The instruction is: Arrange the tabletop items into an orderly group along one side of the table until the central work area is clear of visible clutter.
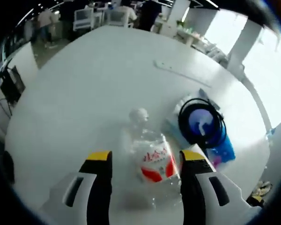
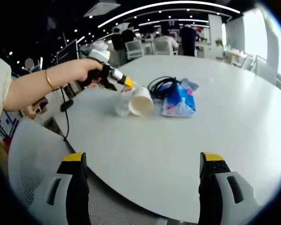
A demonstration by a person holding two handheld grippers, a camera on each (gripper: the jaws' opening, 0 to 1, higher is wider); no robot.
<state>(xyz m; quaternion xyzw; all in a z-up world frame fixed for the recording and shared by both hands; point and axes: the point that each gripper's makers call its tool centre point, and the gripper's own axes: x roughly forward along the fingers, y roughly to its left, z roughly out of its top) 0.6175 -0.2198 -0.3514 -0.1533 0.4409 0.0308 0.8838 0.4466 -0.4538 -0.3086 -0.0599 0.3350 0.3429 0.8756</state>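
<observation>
Claws first: the left gripper (image 1: 146, 161) has its yellow-tipped jaws spread, one on each side of a clear plastic bottle (image 1: 152, 159) with a red and white label; whether the jaws touch it cannot be told, since the picture is blurred. The right gripper (image 2: 143, 159) hangs near the table's edge with its jaws spread wide and nothing between them.

One round white table (image 2: 215, 140) carries everything. In the right gripper view the items sit in one cluster on its far left part, well apart from that gripper: the bottle (image 2: 122, 104), a white paper cup (image 2: 142, 101) lying on its side with its mouth toward the camera, a coil of black cable (image 2: 161, 85), and a blue tissue pack (image 2: 179, 101) just right of the cup. That view also shows a hand (image 2: 82, 70) holding the left gripper (image 2: 126, 83) at the bottle, with a gold bracelet (image 2: 50, 79) on the wrist.

The left gripper view shows the cable coil (image 1: 201, 123) from above, resting on the blue pack (image 1: 222, 150), just right of the bottle. The cup there is hard to make out.

Several people (image 2: 145, 37) and chairs stand far behind the table.
</observation>
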